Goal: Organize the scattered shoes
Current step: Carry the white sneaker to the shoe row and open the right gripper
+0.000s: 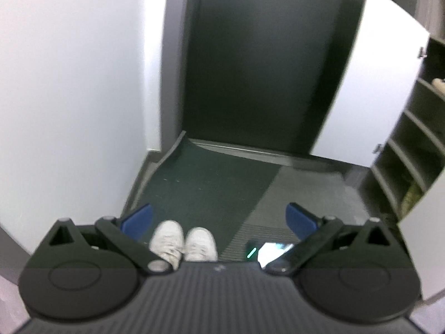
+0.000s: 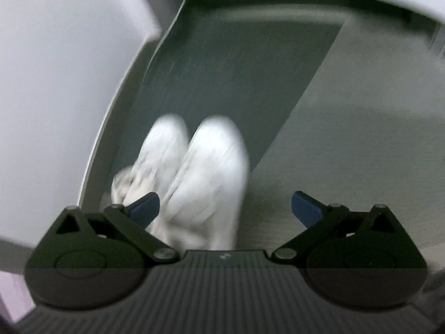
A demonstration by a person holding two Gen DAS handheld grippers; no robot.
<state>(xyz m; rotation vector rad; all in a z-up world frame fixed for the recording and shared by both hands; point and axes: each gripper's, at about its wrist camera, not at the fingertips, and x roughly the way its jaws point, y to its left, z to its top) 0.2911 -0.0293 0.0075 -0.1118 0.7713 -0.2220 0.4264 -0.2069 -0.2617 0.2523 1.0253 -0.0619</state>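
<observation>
Two white sneakers [image 1: 183, 243] stand side by side on the dark entry mat [image 1: 205, 183], toes pointing toward the door. My left gripper [image 1: 219, 222] is open and empty, held well above them. In the right wrist view the same pair of sneakers [image 2: 194, 178] is close and blurred by motion. My right gripper [image 2: 225, 210] is open and empty just above the sneakers, its left blue pad [image 2: 146, 210] over the left shoe.
A dark door [image 1: 267, 61] closes the entry ahead. A white wall [image 1: 72, 83] is on the left. An open shoe cabinet with several shelves [image 1: 411, 144] and a white door [image 1: 370, 83] stands on the right. A lit phone-like device [image 1: 267, 252] lies on the grey floor.
</observation>
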